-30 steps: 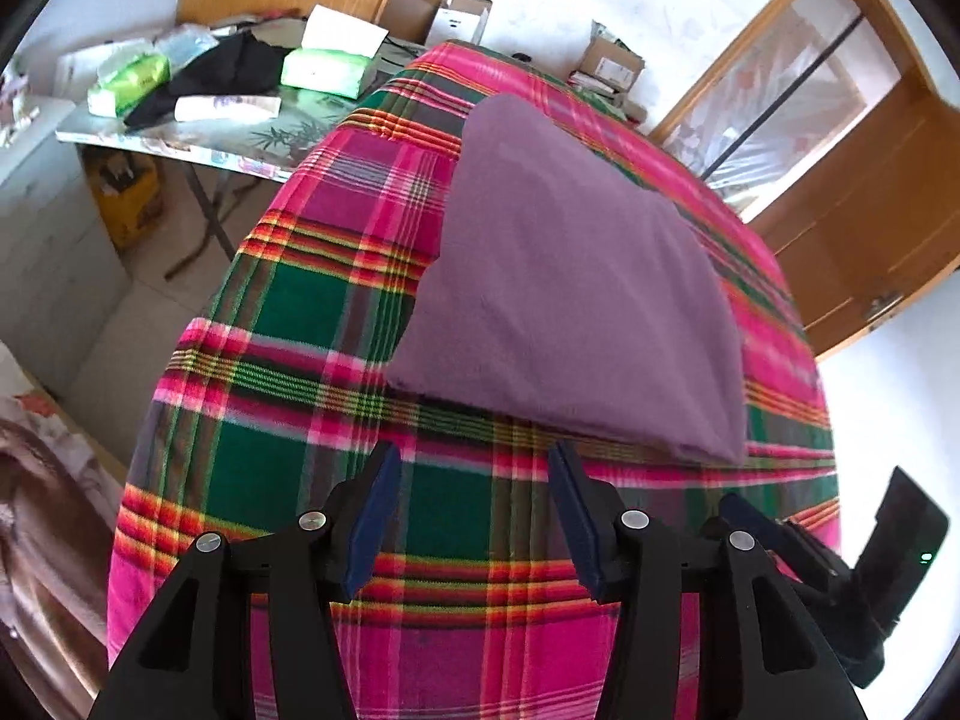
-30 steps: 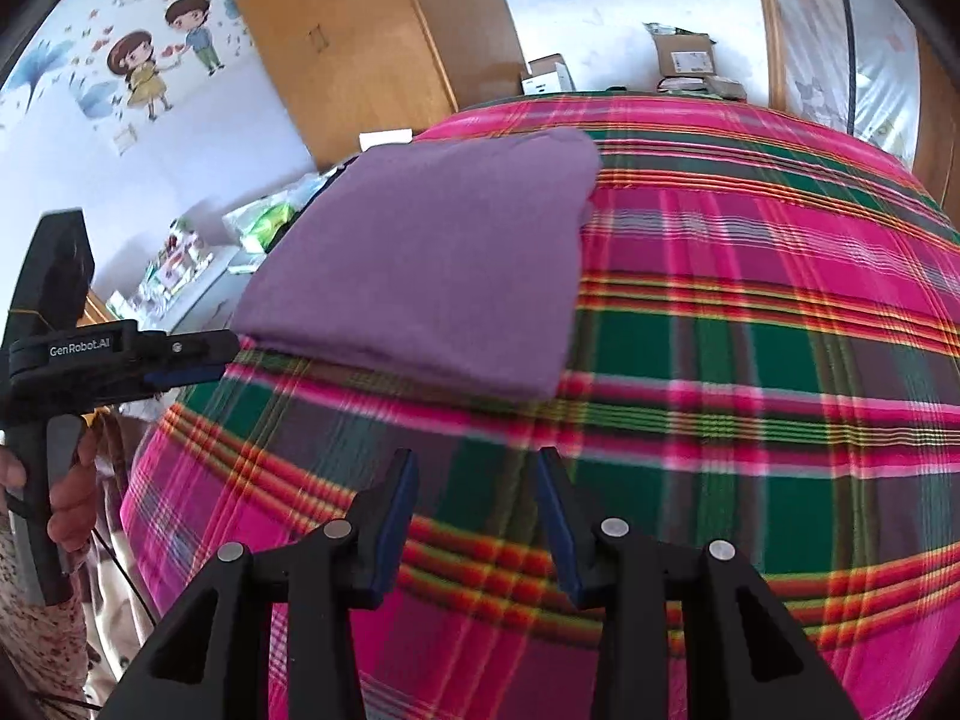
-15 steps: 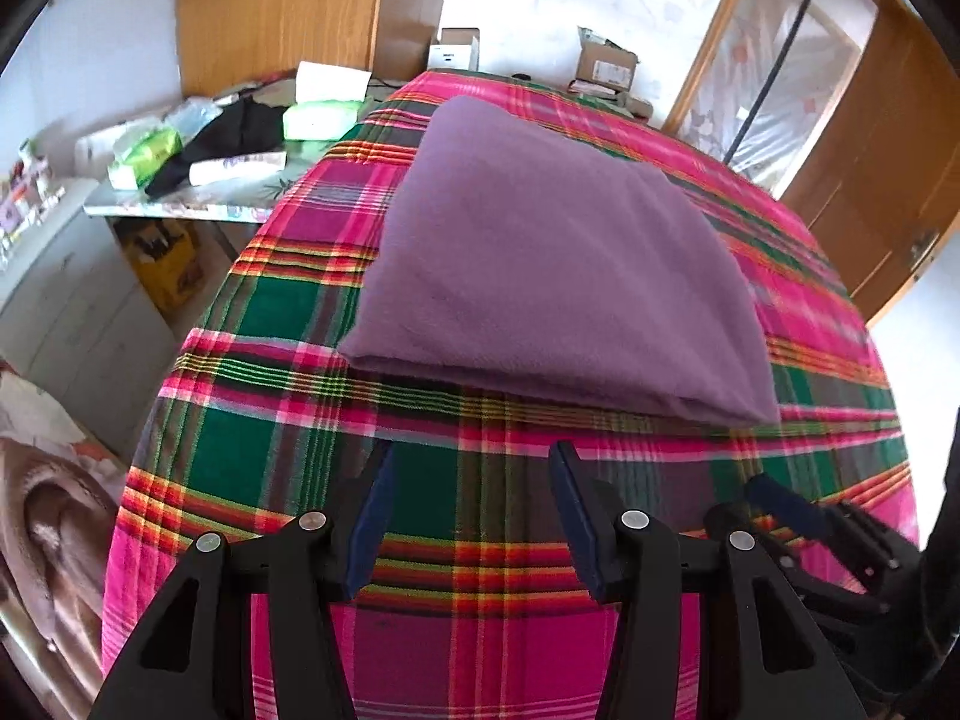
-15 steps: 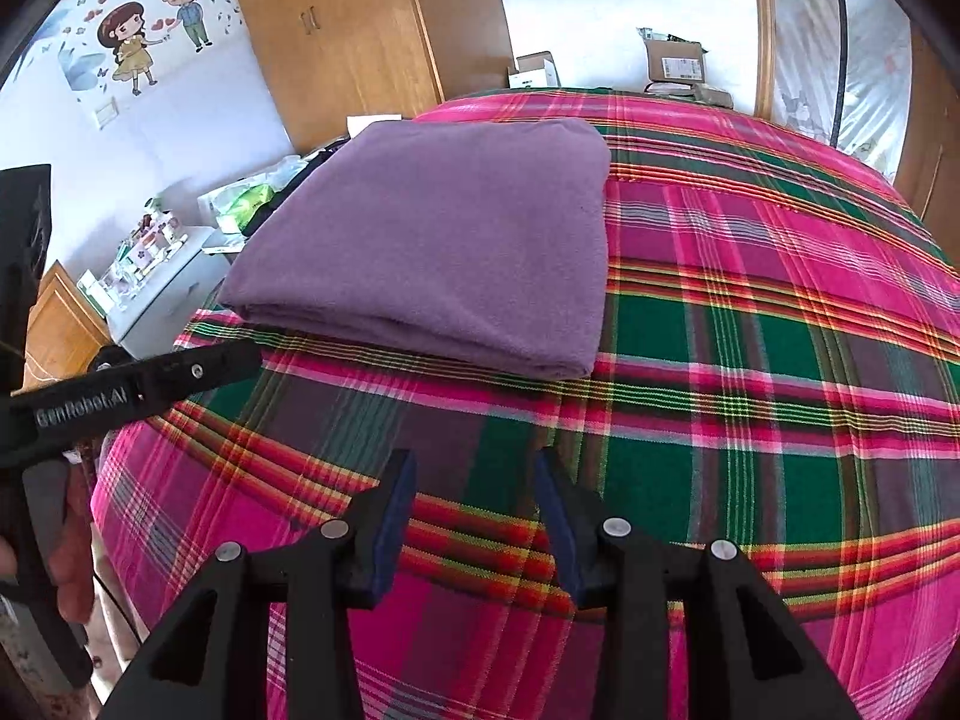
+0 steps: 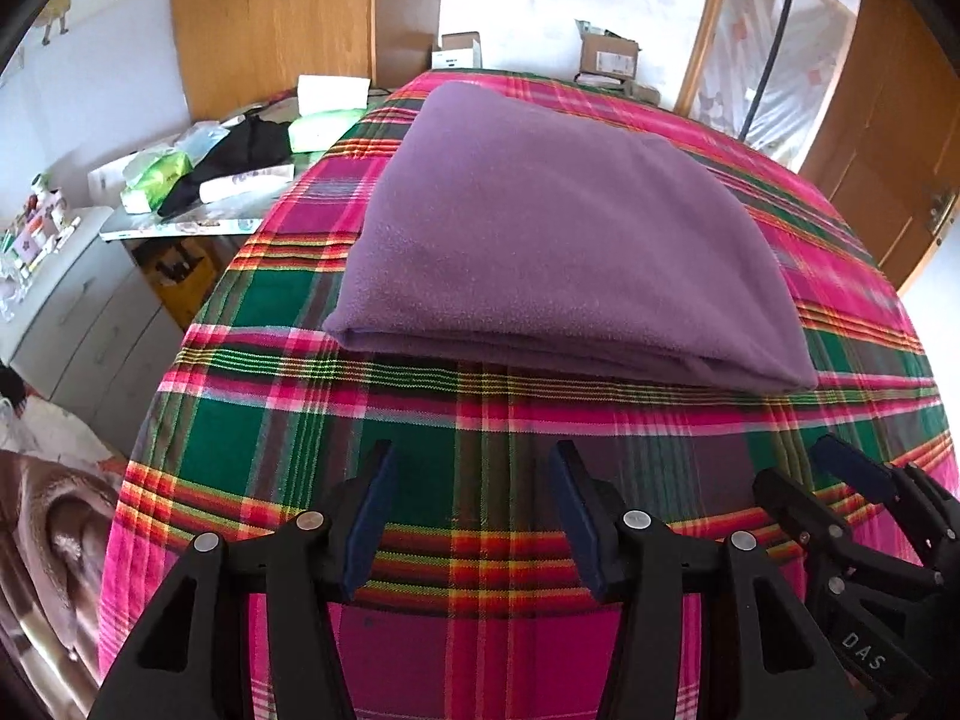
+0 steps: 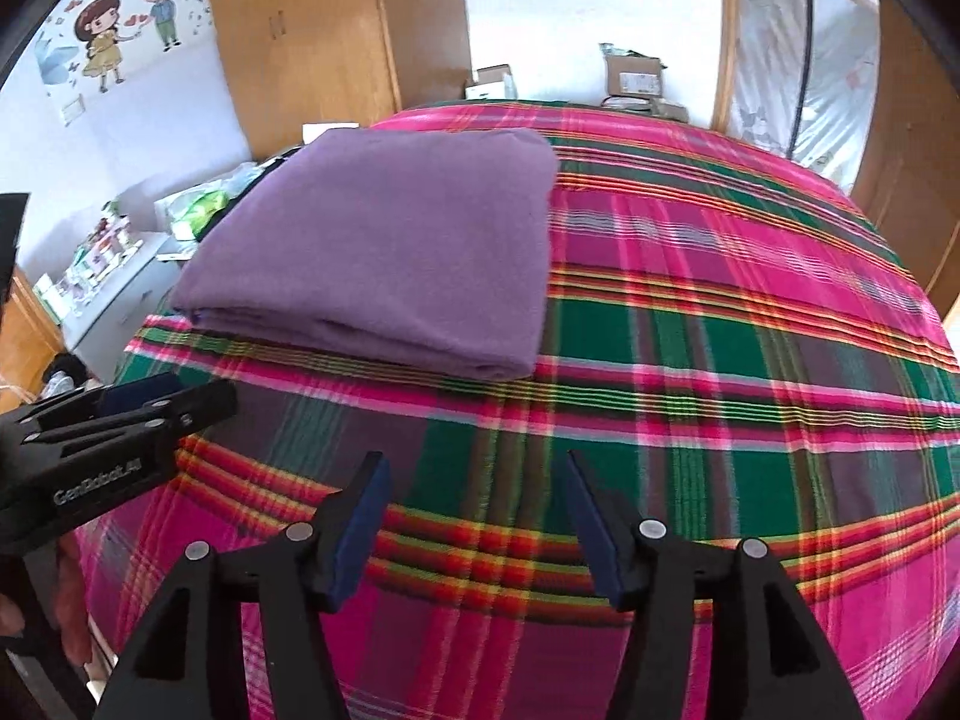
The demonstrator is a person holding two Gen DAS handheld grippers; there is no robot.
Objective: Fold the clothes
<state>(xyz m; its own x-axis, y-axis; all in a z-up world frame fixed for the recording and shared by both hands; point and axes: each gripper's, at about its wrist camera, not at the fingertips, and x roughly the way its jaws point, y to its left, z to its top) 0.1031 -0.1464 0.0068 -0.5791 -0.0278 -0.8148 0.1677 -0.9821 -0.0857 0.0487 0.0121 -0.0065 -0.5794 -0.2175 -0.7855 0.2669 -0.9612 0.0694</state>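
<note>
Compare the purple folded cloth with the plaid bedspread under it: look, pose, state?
1. Colour: the purple folded cloth is one plain colour; the plaid bedspread is pink, green and yellow checks.
2. Pose: the cloth is folded into a stacked rectangle with layered edges facing the cameras; the bedspread lies spread in a single layer.
3. Extent: the cloth covers only part of the bedspread, toward the far left side in the right wrist view.
Shared: both lie flat, and neither is touched by a hand-held gripper.
</note>
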